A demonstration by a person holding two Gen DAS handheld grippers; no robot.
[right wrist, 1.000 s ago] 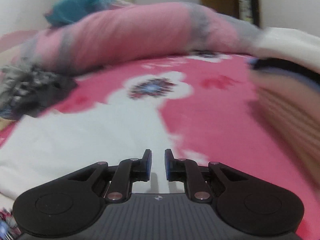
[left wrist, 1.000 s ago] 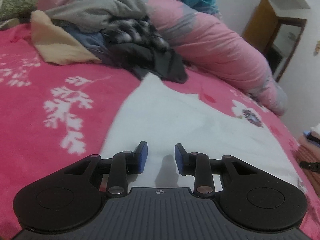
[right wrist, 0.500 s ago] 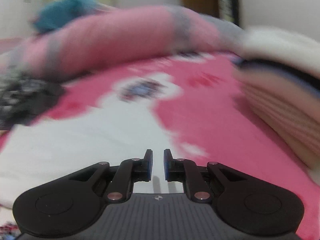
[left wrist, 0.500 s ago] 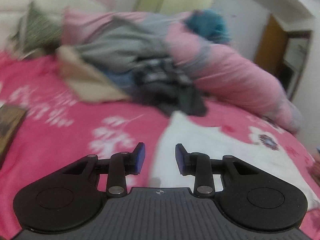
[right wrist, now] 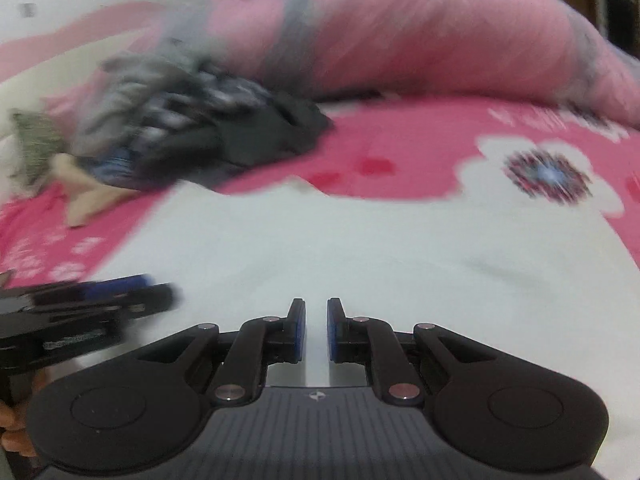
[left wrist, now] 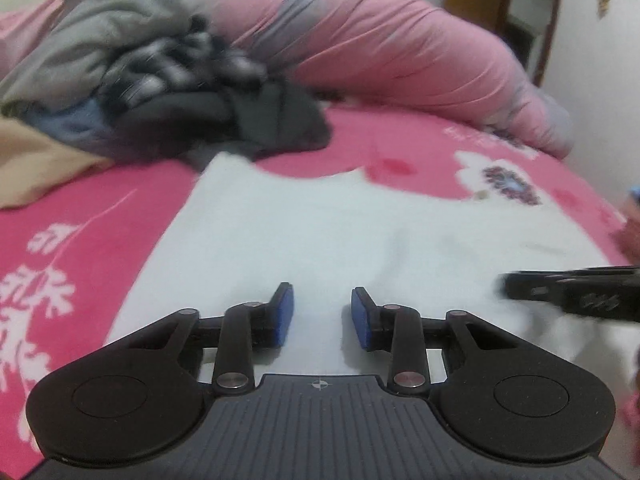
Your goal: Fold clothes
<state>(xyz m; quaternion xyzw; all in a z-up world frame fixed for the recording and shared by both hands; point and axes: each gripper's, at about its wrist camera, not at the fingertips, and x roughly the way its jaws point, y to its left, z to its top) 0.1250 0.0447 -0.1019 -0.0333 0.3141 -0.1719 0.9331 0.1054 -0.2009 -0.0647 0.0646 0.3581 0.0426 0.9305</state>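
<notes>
Both tools have swung back over the white cloth (left wrist: 320,232) since a moment ago, when my left view had drifted off toward the pink bedsheet (left wrist: 100,216). Now the left tool (left wrist: 322,316) hangs over the cloth's near part, pads apart, nothing between them. My right tool (right wrist: 316,330) sits just beside it, its pads with only a narrow gap and empty too. The cloth lies spread flat on the bed, its far edge just short of the dark clothes pile (left wrist: 168,92). I judge it light, soft and limp, so it will sag and crease if lifted mid-panel. I'd pinch it at the near corners or hem, one tool each.
</notes>
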